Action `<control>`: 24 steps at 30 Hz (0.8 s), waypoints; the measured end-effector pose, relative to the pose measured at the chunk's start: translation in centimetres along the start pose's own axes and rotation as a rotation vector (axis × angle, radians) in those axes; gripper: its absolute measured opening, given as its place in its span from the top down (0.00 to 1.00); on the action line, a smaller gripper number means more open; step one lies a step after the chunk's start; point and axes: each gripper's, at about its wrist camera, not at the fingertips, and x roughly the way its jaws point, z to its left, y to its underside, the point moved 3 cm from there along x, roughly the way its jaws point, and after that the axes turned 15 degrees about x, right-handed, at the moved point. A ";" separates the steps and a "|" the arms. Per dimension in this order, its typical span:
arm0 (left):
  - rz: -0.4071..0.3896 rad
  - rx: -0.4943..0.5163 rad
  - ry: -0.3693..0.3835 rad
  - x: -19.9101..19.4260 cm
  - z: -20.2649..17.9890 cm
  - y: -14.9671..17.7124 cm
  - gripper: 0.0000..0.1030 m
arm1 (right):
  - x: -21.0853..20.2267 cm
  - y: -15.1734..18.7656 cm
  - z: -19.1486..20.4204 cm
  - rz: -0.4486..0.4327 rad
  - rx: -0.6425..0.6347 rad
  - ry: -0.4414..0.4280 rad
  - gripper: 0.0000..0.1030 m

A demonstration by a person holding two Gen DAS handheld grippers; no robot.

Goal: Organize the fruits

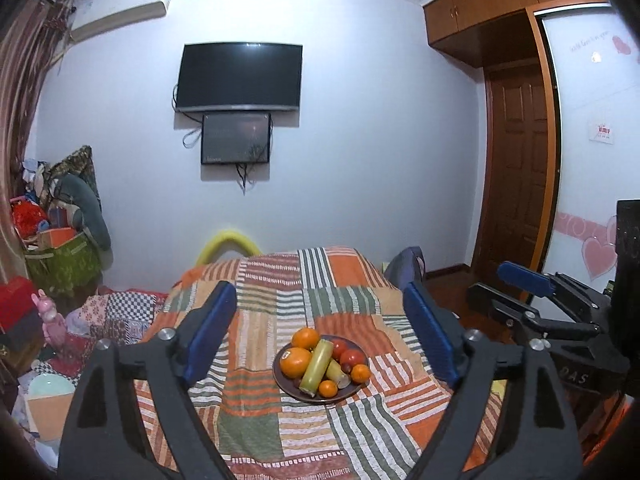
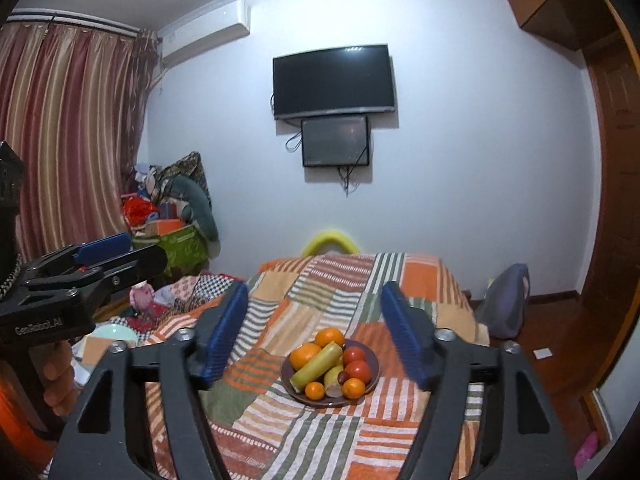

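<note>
I hold both tongs raised, pointing slightly downward: left tongs (image 1: 320,336) spread wide and empty, right tongs (image 2: 316,332) also parted, nothing between them, side by side.

the left gripper (image 2: 120,256) body reads "genrobot.ai"; the right gripper (image 1: 516,284) shows "das", perhaps only part of a word.

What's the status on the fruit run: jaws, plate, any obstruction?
Left gripper and right gripper open, empty, clear of the plate. Fruit all piled on it. Nothing in the way on the patchwork cloth.
</note>
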 end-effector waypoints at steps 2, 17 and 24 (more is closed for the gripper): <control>-0.012 -0.003 -0.013 -0.6 0.1 -0.1 0.08 | -0.3 -0.1 0.2 -0.022 0.009 0.007 0.21; -0.030 -0.021 -0.046 -1.9 0.3 0.4 0.01 | -2.3 0.2 0.8 -0.107 0.029 0.059 0.00; -0.032 -0.021 -0.047 -2.0 0.4 0.4 0.00 | -2.5 0.3 0.8 -0.109 0.029 0.060 0.00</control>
